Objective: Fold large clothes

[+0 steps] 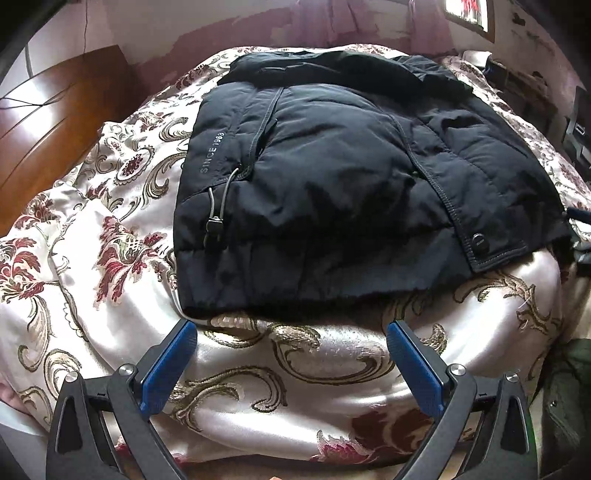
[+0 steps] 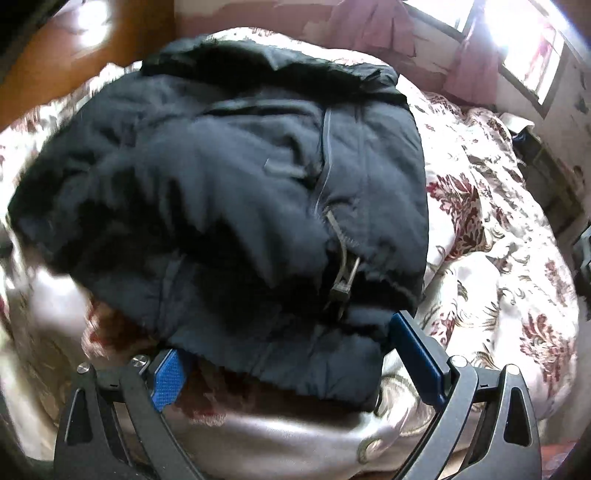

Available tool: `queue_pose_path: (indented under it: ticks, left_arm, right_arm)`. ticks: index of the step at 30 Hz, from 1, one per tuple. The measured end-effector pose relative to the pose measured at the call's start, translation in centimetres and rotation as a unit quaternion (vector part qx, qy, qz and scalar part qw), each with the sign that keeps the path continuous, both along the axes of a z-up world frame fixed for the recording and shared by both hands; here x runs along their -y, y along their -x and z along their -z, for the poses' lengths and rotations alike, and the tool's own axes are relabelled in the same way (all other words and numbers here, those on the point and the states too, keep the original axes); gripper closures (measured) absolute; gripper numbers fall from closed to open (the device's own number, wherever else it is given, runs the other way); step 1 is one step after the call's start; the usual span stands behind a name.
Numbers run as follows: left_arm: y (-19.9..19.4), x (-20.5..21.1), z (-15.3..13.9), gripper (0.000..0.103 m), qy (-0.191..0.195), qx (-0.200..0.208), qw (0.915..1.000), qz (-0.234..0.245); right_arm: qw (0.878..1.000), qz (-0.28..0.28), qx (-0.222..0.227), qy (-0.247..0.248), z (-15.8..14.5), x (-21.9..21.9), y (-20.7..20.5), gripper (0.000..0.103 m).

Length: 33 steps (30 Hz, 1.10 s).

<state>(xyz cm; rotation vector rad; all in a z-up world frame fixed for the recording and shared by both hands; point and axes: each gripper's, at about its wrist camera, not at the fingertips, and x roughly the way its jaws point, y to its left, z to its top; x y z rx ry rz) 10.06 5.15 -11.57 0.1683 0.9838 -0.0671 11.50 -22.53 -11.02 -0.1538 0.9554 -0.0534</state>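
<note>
A black padded jacket (image 1: pixel 332 192) lies folded in a thick bundle on a floral satin quilt (image 1: pixel 295 376), with a drawcord toggle (image 1: pixel 214 225) on its left side and a snap button (image 1: pixel 479 240) near its right corner. My left gripper (image 1: pixel 290 332) is open just short of the jacket's near edge, with only quilt between its blue pads (image 1: pixel 166 369). In the blurred right wrist view the jacket (image 2: pixel 229 177) fills the middle. My right gripper (image 2: pixel 286 334) is open, its fingers (image 2: pixel 415 350) straddling the jacket's near corner, which covers the tip of the left finger.
A wooden headboard (image 1: pixel 48 122) stands left of the bed. A bright window (image 2: pixel 535 48) and pink curtain (image 2: pixel 369 26) are behind it. Dark furniture (image 1: pixel 576 129) stands at the right, and a dark green garment (image 1: pixel 565 398) lies by the bed's near right corner.
</note>
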Motion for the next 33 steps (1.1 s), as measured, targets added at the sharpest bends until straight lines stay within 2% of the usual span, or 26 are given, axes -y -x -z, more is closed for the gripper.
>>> queue_pose_path:
  ticks: [2, 4, 8, 14, 18, 20, 23, 28, 33]
  left_arm:
    - [-0.1, 0.0, 0.1, 0.000, 0.002, -0.005, 1.0000, 0.001]
    - [0.0, -0.2, -0.1, 0.000, 0.008, -0.004, 1.0000, 0.001]
    - [0.1, -0.9, -0.7, 0.000, 0.024, 0.002, 0.9997, -0.003]
    - [0.9, -1.1, -1.6, 0.000, 0.020, 0.020, 0.9994, 0.017]
    - [1.4, -0.5, -2.1, 0.000, 0.002, 0.038, 0.9986, 0.038]
    - [1.4, -0.1, -2.1, 0.000, -0.013, 0.045, 0.9979, 0.046]
    - [1.2, 0.5, -1.8, 0.000, -0.029, 0.047, 0.9966, 0.061]
    - [1.0, 0.0, -2.0, 0.000, -0.027, 0.060, 0.9966, 0.049]
    - [0.3, -1.1, -1.6, 0.000, -0.013, 0.047, 0.9982, 0.034]
  right_arm:
    - [0.999, -0.006, -0.001, -0.032, -0.6, 0.7, -0.4, 0.006]
    - [0.999, -0.014, -0.003, -0.041, -1.2, 1.2, -0.8, 0.006]
    - [0.995, -0.042, -0.040, -0.077, -2.5, 2.0, -3.2, 0.006]
    - [0.978, -0.052, -0.107, -0.172, -3.8, 3.8, -7.5, 0.006]
    - [0.972, -0.064, -0.129, -0.183, -4.0, 3.4, -8.7, 0.006]
    - [0.971, -0.063, -0.133, -0.188, -4.2, 3.1, -9.1, 0.006]
    - [0.965, -0.051, -0.130, -0.221, -4.7, 3.0, -9.5, 0.006]
    - [0.957, -0.030, -0.131, -0.255, -5.2, 3.0, -10.4, 0.006]
    - [0.950, -0.021, -0.140, -0.277, -5.0, 3.3, -11.5, 0.006]
